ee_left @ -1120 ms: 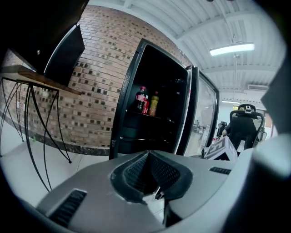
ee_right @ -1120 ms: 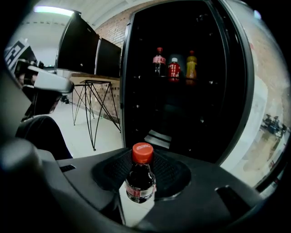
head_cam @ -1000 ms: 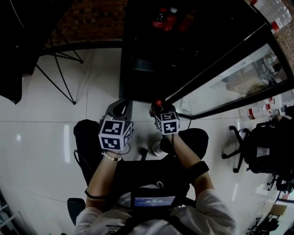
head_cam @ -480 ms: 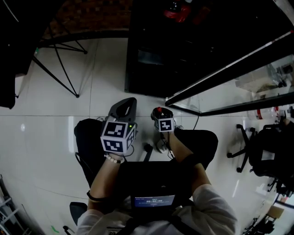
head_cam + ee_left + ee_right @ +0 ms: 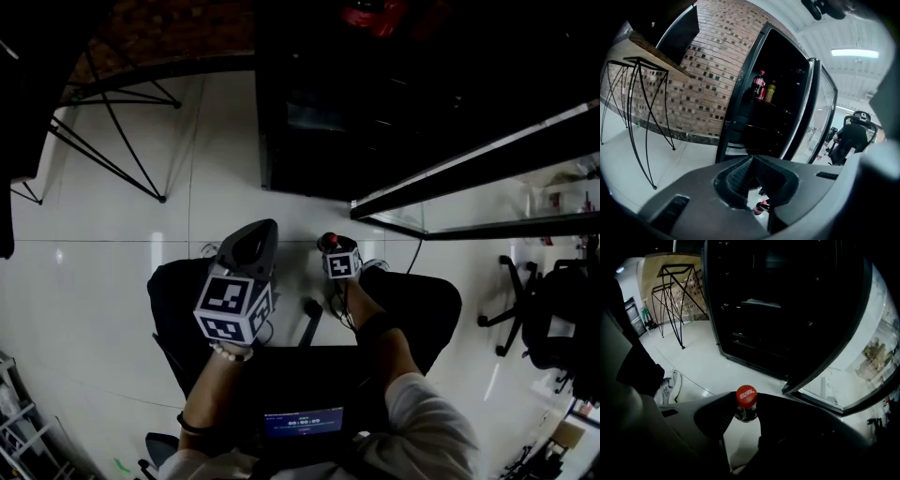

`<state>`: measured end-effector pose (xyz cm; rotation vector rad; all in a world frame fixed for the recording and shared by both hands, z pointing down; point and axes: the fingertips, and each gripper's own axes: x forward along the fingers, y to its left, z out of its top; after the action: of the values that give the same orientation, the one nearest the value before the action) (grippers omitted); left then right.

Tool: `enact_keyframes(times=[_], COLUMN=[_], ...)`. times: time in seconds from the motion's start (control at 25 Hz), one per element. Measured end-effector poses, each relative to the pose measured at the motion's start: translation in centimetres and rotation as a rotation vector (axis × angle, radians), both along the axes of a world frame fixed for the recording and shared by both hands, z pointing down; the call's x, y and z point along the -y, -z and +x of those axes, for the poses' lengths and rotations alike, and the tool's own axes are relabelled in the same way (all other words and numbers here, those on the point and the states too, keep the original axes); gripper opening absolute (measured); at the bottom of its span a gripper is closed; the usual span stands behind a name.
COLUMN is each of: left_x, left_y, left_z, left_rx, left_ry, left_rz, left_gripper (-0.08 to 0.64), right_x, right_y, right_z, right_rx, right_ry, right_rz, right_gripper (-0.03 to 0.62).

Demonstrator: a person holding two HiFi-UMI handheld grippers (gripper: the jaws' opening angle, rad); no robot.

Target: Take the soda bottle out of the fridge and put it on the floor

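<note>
So the right tool point(image 5: 329, 247) is pinching the soda bottle point(image 5: 746, 402) by the neck. In the right gripper view you can see the jaws clamped either side just under the red cap, with the cap poking up above them. The bottle is out of the fridge point(image 5: 375, 122), hanging low over the white floor point(image 5: 112, 281) right in front of the open cabinet, close to the bottom corner of the glass door point(image 5: 487, 178), which is swung wide open. Can't tell if its base is touching the tiles, the tool body blocks that bit.

The left tool point(image 5: 255, 234) is just beside the right one, a touch further left, with jaws pressed together and nothing in them. Through the little gap under its jaws in the left gripper view you can spot the bottle point(image 5: 761, 206) down near the floor.

Inside the fridge there's a shelf with two more bottles point(image 5: 764, 87) standing side by side, one dark with a red label and one yellowish. Left of the fridge is a brick wall point(image 5: 708, 70) and a stand point(image 5: 112, 131) with thin black metal legs. A white shoe point(image 5: 670, 383) shows on the tiles at the left of the right gripper view.
</note>
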<state>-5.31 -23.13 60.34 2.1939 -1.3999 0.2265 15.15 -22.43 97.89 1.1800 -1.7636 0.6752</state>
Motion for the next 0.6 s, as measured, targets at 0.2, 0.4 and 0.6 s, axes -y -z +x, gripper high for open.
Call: enact_keyframes(times=[0.2, 0.4, 0.6], left_x=[0.1, 0.0, 0.0], left_y=[-0.7, -1.1, -1.8], left_z=[0.0, -0.2, -0.3], left_rx=[0.016, 0.037, 0.049], left_ry=[0.004, 0.007, 0.010], left_rz=[-0.018, -0.034, -0.054], left_gripper=[0.002, 0.002, 0.002], right_x=[-1.3, -2.0, -1.7], right_y=[-2.8, -4.5, -5.0], right_z=[0.8, 1.1, 1.3], right_rx=[-0.021, -0.024, -0.030], right_ry=[0.003, -0.013, -0.015], right_rz=[-0.058, -0.090, -0.082], right_gripper=[0.158, 0.159, 0.160])
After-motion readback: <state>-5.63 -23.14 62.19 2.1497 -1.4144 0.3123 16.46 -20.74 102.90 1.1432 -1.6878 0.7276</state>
